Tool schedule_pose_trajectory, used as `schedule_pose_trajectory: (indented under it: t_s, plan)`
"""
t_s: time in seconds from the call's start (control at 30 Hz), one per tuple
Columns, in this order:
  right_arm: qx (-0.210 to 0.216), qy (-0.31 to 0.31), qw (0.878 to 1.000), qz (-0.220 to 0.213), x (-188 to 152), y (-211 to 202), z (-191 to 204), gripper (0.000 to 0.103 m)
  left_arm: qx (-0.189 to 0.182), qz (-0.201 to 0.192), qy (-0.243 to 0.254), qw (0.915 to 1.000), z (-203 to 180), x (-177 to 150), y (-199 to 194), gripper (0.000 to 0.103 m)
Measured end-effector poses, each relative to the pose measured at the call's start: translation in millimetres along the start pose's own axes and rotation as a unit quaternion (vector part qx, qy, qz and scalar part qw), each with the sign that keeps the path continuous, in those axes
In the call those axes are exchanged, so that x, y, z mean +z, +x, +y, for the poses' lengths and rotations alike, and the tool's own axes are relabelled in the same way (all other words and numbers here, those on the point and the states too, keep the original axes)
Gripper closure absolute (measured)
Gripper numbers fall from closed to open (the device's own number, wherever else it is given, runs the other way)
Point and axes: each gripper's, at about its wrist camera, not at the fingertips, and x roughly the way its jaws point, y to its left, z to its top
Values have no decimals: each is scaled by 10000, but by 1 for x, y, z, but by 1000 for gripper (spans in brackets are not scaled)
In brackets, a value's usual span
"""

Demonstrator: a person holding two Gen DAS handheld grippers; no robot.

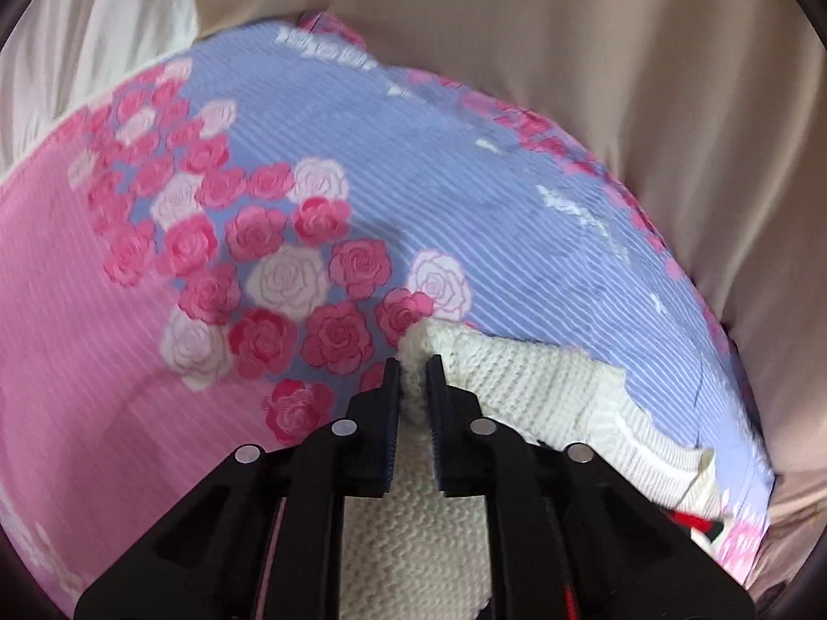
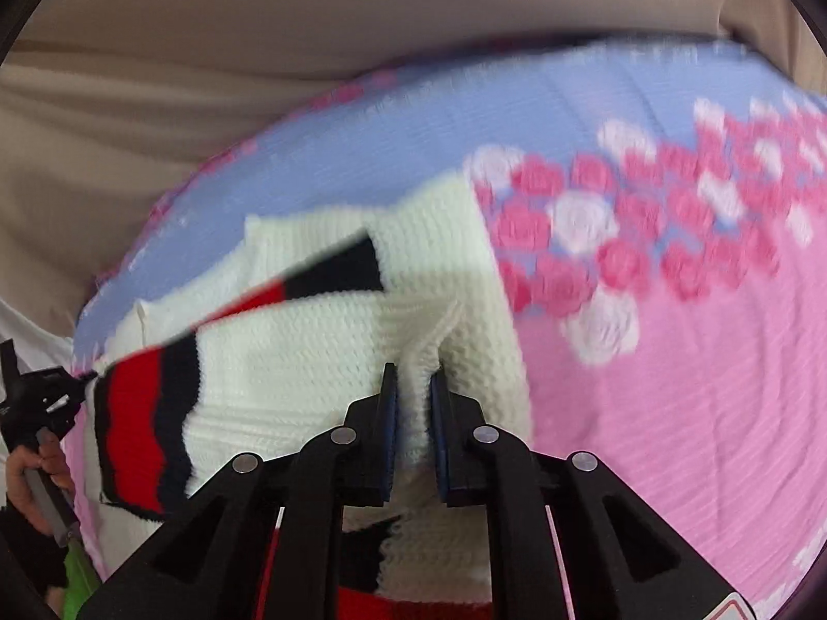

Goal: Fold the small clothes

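Both grippers clenched on the white knit sweater [image 2: 320, 341], which lies on the floral bedspread [image 1: 129, 310].

Left gripper [image 1: 412, 377] pinches a bunched corner of white knit; rest of the garment runs right and back under the claw, ribbed hem [image 1: 656, 460] trailing toward the bedspread's right edge. Right gripper [image 2: 413, 387] grips a raised ridge of knit; sweater body spreads left and away from it, red-and-black striped band [image 2: 139, 423] at the left.

Judgement: the fold turns on this; the garment's long axis seems to run between the two pinches, so both move together. Neither arm clearly nearer.

Right view shows stripes, the other gripper [image 2: 36, 403] and a hand [image 2: 31, 475] at the left edge; left view shows hem only, barely any stripe. Right view is motion-blurred.
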Motion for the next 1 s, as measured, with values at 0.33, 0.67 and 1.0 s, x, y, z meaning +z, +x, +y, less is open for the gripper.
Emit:
schedule_pose_trajectory:
  t_s: [0.33,0.67,1.0]
  plan:
    - [97,168,9994,-292,-46,-54,4,65,-358,260,4,9990,20,-100,-80,74]
    - [-267,129,9995,101,-53,-9,-7,103,135,224,92,9996,32,-111,-45,82]
    - [137,-149,9997,-136,-140,-151,-32,74,0,350,533,9980,81,-168,-129,61]
